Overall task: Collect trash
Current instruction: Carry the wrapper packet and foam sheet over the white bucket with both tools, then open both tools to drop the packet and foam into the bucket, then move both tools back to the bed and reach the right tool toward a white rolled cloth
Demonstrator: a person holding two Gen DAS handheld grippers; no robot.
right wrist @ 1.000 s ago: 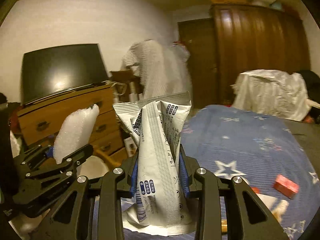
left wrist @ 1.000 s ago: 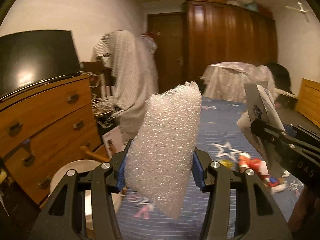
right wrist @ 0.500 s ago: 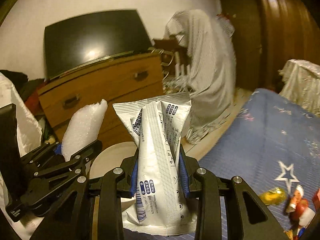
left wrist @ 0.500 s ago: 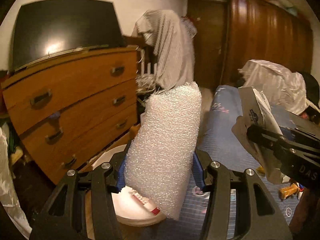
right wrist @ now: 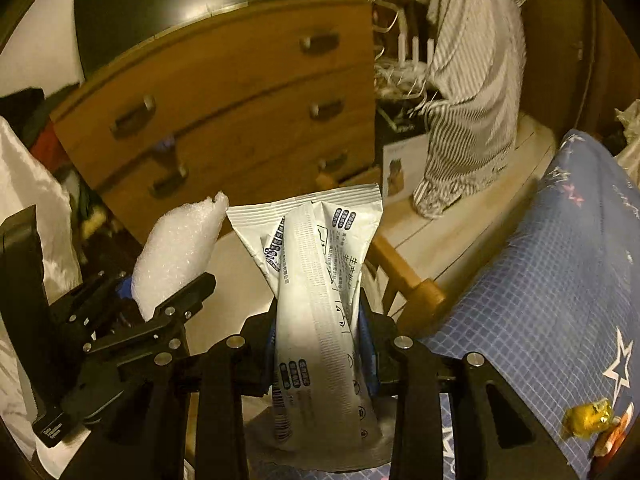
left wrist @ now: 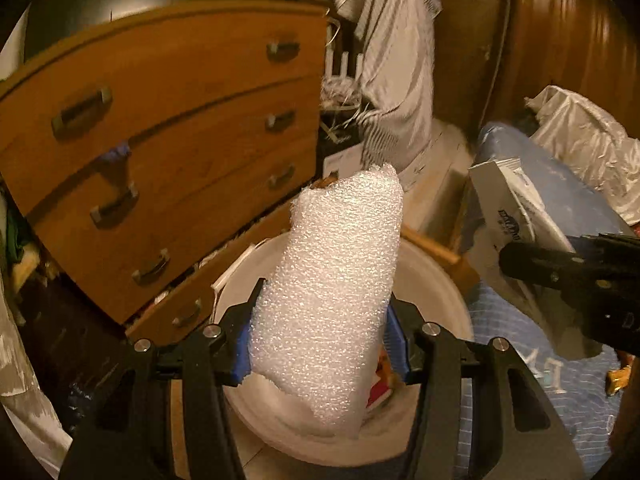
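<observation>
Both grippers have swung off the bed and now sit over the white bin (left wrist: 436, 280). Left gripper (left wrist: 320, 344) pinches the foam sheet (left wrist: 332, 280), right gripper (right wrist: 320, 344), at 3 o'clock, pinches the snack wrapper (right wrist: 320, 280). Looks ready to drop.

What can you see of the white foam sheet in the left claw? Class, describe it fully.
The foam sheet is white, soft-looking packing foam with a fine bubbly surface, rolled or folded into a thick upright bundle. Its top edge is ragged and it leans slightly right. The left claw is shut on its lower part, blue pads pressing both sides, and its bottom end hangs below them. It is held above a white bin beside a wooden dresser. The right view shows its tip too.
</observation>
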